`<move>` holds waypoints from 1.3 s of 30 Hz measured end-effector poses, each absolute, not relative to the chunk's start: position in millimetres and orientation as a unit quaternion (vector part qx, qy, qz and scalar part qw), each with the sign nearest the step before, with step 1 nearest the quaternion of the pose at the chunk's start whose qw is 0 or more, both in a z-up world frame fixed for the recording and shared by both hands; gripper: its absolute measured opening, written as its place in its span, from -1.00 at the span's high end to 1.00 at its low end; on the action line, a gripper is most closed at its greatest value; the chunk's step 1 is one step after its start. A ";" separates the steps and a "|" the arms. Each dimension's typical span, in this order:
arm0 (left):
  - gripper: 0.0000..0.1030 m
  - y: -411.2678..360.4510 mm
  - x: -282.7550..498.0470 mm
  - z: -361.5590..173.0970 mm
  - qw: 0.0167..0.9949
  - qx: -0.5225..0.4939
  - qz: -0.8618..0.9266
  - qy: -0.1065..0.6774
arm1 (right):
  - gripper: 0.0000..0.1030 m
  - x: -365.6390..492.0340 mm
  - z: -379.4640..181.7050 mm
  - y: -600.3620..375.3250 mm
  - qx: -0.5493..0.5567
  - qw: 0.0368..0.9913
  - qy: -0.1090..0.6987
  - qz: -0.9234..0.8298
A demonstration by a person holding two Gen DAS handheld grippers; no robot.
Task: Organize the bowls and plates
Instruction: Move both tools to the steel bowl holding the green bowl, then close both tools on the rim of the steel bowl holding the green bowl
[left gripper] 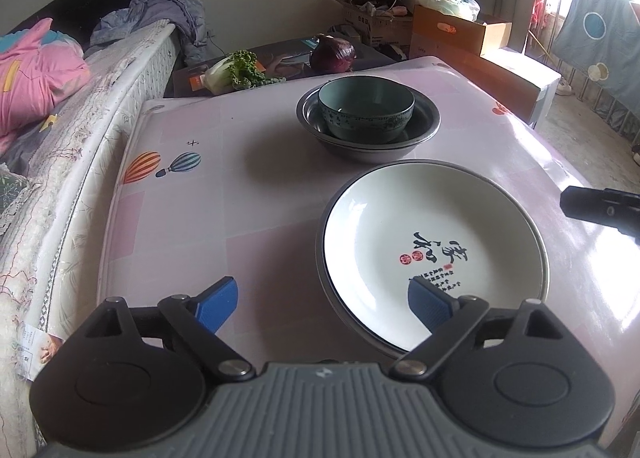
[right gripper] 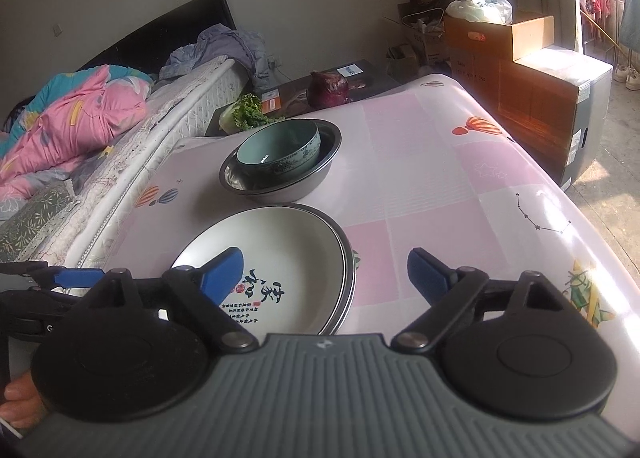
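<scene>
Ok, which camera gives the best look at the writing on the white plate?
The left wrist view: the white plate shows its black calligraphy nearly unobstructed. In the right wrist view, the right gripper's finger covers part of the plate.

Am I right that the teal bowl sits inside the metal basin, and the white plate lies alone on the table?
Not quite. The teal bowl does sit inside the metal basin, but the white plate is stacked on other plates; the right wrist view shows their rims beneath its edge.

Behind the tabletop lie a purple cabbage and leafy greens; a pink quilt covers the bed, apparently beside cardboard boxes.
</scene>
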State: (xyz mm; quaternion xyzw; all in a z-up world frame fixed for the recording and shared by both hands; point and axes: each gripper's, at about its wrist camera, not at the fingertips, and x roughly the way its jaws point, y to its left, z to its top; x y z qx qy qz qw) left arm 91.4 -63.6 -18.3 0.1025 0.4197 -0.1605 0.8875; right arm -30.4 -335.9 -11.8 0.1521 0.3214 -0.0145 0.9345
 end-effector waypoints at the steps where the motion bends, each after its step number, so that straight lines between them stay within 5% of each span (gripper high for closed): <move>1: -0.85 -62.5 92.3 -17.5 0.888 0.100 -0.159 0.420 | -0.74 -29.5 -10.0 -336.6 0.151 0.935 0.321 -0.014; 28: -0.86 -40.5 223.1 -7.7 0.913 -0.018 -0.172 0.369 | -0.71 112.9 -7.7 -398.4 0.210 0.906 0.365 0.032; 39: -0.20 -70.4 290.2 -46.2 0.879 -0.040 -0.201 0.430 | 0.05 207.8 -69.1 -433.2 0.288 0.862 0.416 0.039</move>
